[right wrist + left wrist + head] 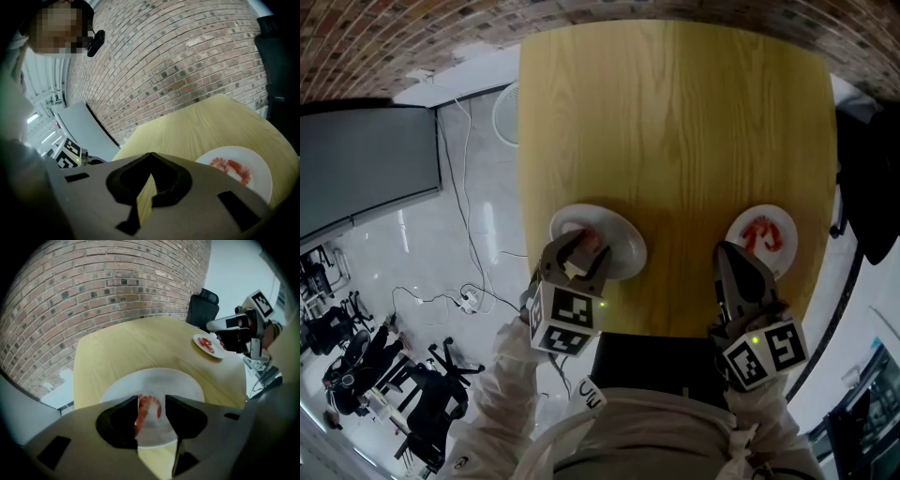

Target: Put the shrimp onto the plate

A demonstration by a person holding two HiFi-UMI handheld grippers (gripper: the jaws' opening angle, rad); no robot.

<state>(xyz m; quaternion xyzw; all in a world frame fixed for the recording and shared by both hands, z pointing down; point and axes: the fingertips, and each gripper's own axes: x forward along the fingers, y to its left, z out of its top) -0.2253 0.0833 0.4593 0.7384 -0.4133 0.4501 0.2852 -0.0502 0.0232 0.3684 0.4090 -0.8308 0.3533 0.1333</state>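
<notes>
A red shrimp lies on the white left plate near the table's front edge. My left gripper hangs over it, open. The shrimp sits between the jaws, against the left one, with a gap to the right one. The head view shows the same shrimp, left gripper and plate. A second white plate at the right carries two shrimps. My right gripper is shut and empty, just left of that plate and apart from its shrimps.
The wooden table ends at a front edge right below both plates. A black office chair stands past the table's right side, with a brick wall behind. Cables and more chairs are on the floor at the left.
</notes>
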